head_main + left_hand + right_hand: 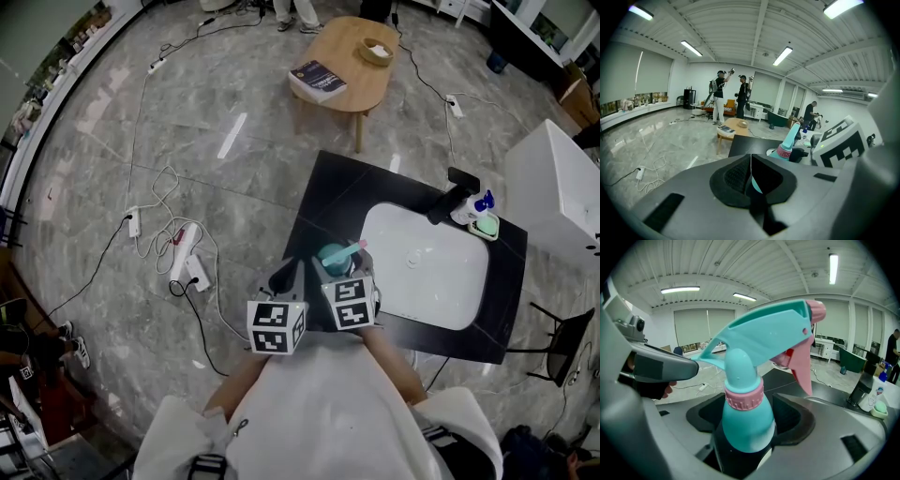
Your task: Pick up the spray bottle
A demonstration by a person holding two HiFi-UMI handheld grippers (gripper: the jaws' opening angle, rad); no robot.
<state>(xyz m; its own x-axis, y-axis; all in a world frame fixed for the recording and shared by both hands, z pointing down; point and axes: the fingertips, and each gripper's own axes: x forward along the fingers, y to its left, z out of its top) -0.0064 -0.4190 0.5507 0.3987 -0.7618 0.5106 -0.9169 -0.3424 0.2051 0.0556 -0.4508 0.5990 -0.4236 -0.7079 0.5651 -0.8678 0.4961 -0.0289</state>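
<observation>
A teal spray bottle [335, 254] with a pink collar and pink trigger is held upright over the near left corner of the black counter [330, 199]. My right gripper [341, 270] is shut on its body just below the collar. In the right gripper view the bottle [742, 420] fills the gap between the jaws and its nozzle points right. My left gripper [285, 277] hovers just left of the bottle, off the counter's edge. Its jaws [750, 174] are pressed together with nothing between them. The bottle's head [789, 140] shows to its right.
A white sink basin [424, 272] is set in the counter, with a dark faucet [456, 200], a blue-capped bottle [482, 201] and a green soap dish [486, 225] at its far right. Beyond stands a wooden table [352, 67] with a book and bowl. Cables and power strips [184, 255] lie left.
</observation>
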